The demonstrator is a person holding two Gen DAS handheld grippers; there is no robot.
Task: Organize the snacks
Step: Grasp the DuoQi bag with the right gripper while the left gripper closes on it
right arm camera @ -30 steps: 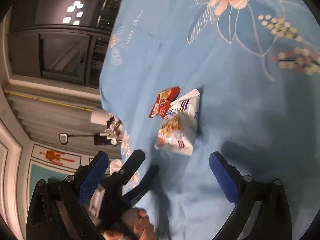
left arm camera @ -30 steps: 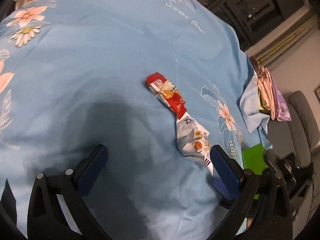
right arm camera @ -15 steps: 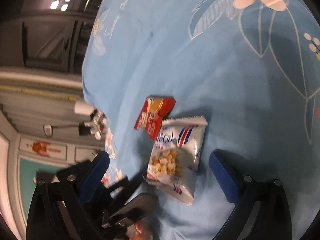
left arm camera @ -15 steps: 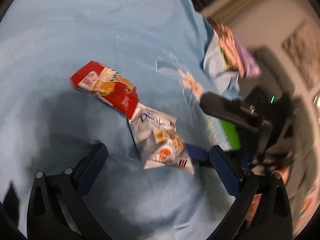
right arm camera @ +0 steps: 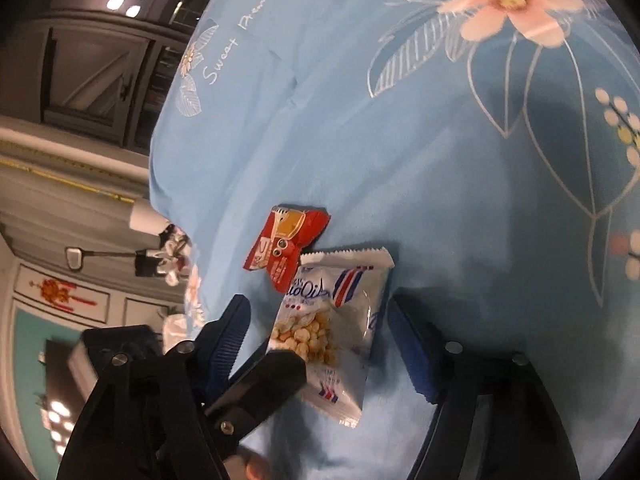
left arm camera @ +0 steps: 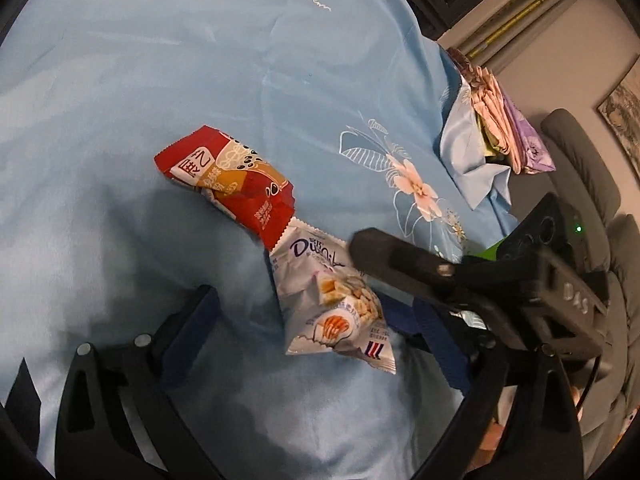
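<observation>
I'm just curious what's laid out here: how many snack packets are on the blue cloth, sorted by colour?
Red snack packet: 1
White snack packet: 1
Total: 2 packets, both lying on the blue floral cloth, the red one's end overlapping the white one's top edge.

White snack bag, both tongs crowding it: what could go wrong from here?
1. Both tongs straddle the white snack bag; the right tongs are closing around it while the left tongs also bracket it, so fingers could collide or tug the bag two ways.
2. The red packet overlaps the bag's top edge, so lifting may drag it along.
3. The bag looks puffy and slick; a pinch might slip off or crush the contents.
</observation>
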